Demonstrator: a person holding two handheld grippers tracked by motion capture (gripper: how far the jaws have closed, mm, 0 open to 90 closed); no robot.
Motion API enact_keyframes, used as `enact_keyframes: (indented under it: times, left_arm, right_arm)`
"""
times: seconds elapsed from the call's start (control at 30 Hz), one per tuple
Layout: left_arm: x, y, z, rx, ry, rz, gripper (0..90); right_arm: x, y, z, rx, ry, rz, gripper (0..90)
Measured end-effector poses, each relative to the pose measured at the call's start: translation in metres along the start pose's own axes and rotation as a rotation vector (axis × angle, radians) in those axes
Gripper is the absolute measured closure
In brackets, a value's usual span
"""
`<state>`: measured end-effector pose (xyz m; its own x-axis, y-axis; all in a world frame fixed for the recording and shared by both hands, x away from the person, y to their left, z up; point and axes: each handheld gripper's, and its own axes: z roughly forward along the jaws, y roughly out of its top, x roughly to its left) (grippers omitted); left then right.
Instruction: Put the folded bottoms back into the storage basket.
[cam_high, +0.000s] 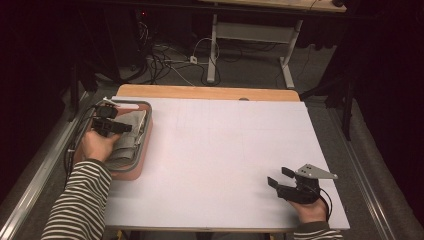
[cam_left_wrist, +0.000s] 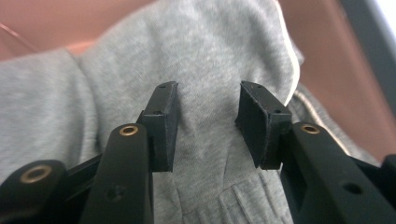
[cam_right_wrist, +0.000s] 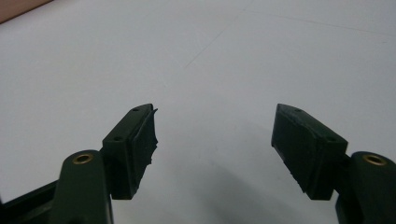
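At the frame's left, our left gripper (cam_high: 121, 128) hangs spread over the folded grey cloth (cam_left_wrist: 210, 70) in the reddish-brown tray (cam_high: 145, 150); we should pinch a raised fold squarely. Our right gripper (cam_high: 280, 176) waits spread, empty, lower right.

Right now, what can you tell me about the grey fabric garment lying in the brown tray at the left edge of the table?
The grey fabric garment looks like soft, heathered sweatshirt knit, crumpled and loosely folded, with a stitched seam or hem near its edge. It lies inside the brown tray with a rounded rim, at the table's left edge, nearly filling it. The left gripper hovers right over it, jaws apart with a raised fold between them; whether the pads press the cloth I cannot tell.
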<state>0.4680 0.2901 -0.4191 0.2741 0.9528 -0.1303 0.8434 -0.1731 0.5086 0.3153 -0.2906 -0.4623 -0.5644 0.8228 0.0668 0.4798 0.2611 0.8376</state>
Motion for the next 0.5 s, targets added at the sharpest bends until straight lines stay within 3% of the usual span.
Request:
enact_keyframes:
  times: [0.3, 0.5]
  left_arm:
    - [-0.0044, -0.0013, 0.0058, 0.055, -0.057, 0.041, 60.0]
    - [-0.0068, -0.0019, 0.0008, 0.031, -0.051, 0.037, 61.1]
  right_arm:
    - [0.0006, 0.0002, 0.0006, 0.000, 0.003, -0.004, 31.1]
    - [0.0006, 0.0003, 0.0002, -0.002, 0.000, -0.004, 31.1]
